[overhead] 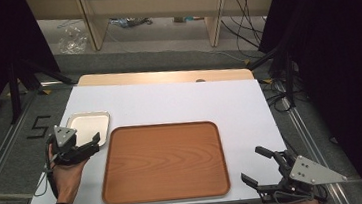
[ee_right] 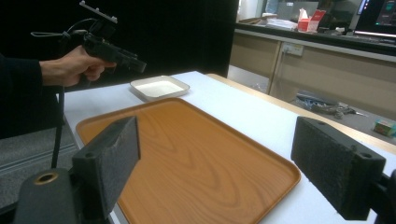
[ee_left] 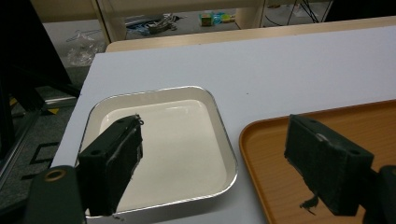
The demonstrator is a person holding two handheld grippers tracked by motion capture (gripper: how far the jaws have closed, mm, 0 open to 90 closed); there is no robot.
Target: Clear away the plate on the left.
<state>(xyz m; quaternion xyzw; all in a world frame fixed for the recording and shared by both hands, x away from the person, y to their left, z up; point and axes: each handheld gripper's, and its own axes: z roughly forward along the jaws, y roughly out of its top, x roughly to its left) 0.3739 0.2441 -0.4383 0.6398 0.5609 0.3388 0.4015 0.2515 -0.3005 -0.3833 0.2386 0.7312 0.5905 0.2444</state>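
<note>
A brown wooden tray (overhead: 162,161) lies empty in the middle of the white table. At its far left corner sits a small white square dish (overhead: 89,126) with a metal rim, also empty. My left gripper (overhead: 94,143) is open, held by a hand just in front of the dish. In the left gripper view its jaws (ee_left: 219,168) straddle the dish's right rim (ee_left: 224,140) and the tray's corner (ee_left: 280,140). My right gripper (overhead: 252,164) is open over the table's front right corner, beside the tray (ee_right: 187,154). Farther off are the dish (ee_right: 159,87) and the left gripper (ee_right: 126,60).
A bare wooden strip (overhead: 166,76) runs along the table's far edge. Beyond it stand wooden desk legs (overhead: 92,25), with cables (overhead: 242,26) and a plastic bag (overhead: 72,39) on the floor. Black stands (overhead: 16,82) flank the table, and a taped "5" (overhead: 39,126) marks the floor at left.
</note>
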